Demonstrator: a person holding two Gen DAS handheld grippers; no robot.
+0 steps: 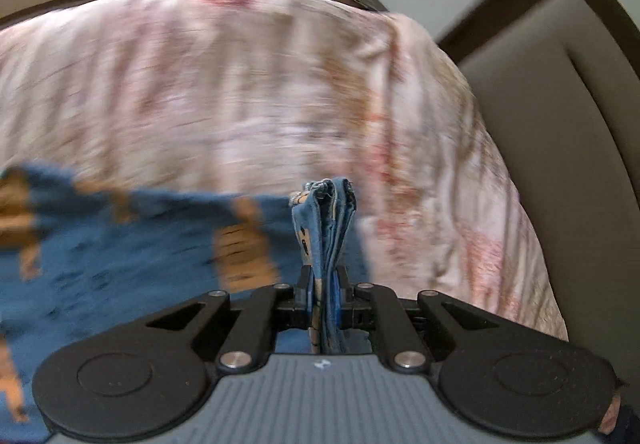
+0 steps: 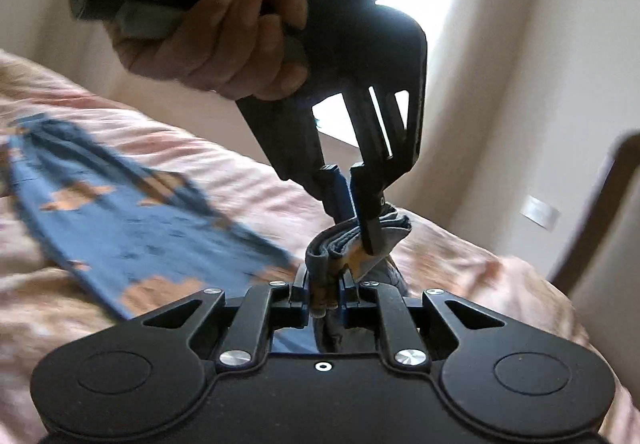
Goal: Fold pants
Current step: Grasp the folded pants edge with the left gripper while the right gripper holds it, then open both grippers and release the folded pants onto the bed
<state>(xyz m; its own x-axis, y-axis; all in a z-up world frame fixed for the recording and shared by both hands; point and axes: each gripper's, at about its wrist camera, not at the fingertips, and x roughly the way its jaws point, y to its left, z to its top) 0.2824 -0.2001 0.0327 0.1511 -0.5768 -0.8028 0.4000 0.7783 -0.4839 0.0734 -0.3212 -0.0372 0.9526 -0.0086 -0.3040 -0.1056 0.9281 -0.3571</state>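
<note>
My left gripper (image 1: 325, 284) clamped on blue orange-patterned cloth pants (image 1: 120, 244), my right gripper (image 2: 325, 292) pinching them too, over pink bedspread (image 1: 240, 83)

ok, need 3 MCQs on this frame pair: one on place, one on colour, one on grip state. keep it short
1. Where do the pants trail from the grippers?
A. over the floral bed cover
B. over a wooden table
C. into a basket

2. What colour are the pants?
A. plain white
B. blue with orange patches
C. green with stripes

3. How do the jaws of the left gripper and right gripper stand?
A. both wide open and empty
B. only the right one holds cloth
C. both shut on bunched cloth

Answers:
1 A: the cloth lies across the pink floral bed cover in both views.
2 B: blue fabric with orange patches shows in both views.
3 C: each wrist view shows folded blue cloth pinched between the jaws; the right view also shows the left gripper clamped on the same bunch.
</note>
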